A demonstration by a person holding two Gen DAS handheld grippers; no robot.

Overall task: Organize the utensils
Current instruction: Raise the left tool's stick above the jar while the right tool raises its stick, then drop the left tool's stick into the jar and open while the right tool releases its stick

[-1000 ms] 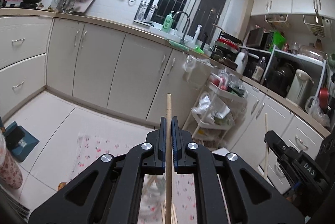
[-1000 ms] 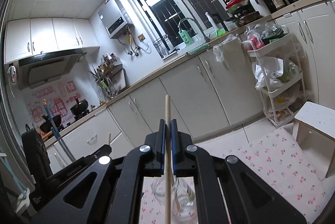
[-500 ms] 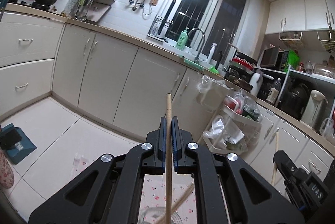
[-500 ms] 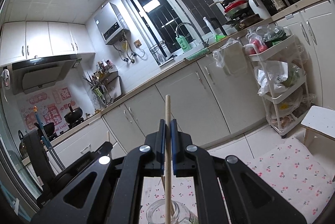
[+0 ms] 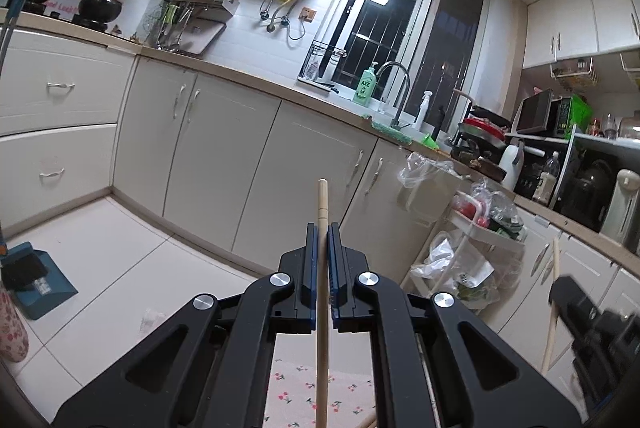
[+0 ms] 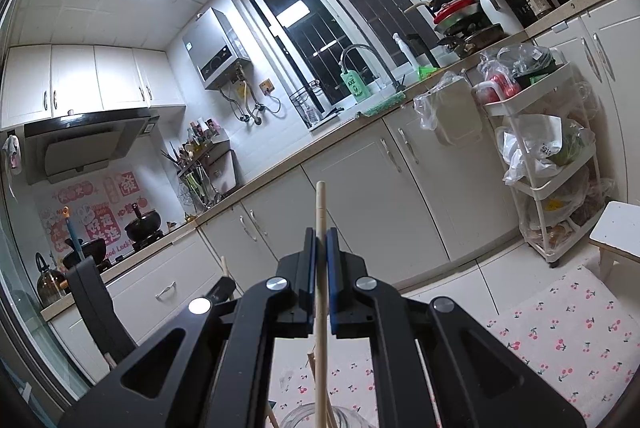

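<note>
My left gripper and right gripper each pinch a chopstick; lower both straight, since the glass jar is barely visible.

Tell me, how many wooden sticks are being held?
2. The left chopstick is pinched in the left gripper, the right chopstick in the right gripper. More stick ends near the glass jar below are partly hidden.

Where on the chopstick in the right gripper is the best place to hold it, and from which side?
Grip the chopstick on its straight round shaft below the blunt top end, as the right gripper does now: a pad on each side, squeezing across its width. The stick is thin and upright, so a sideways pinch should keep it vertical above the glass jar.
</note>
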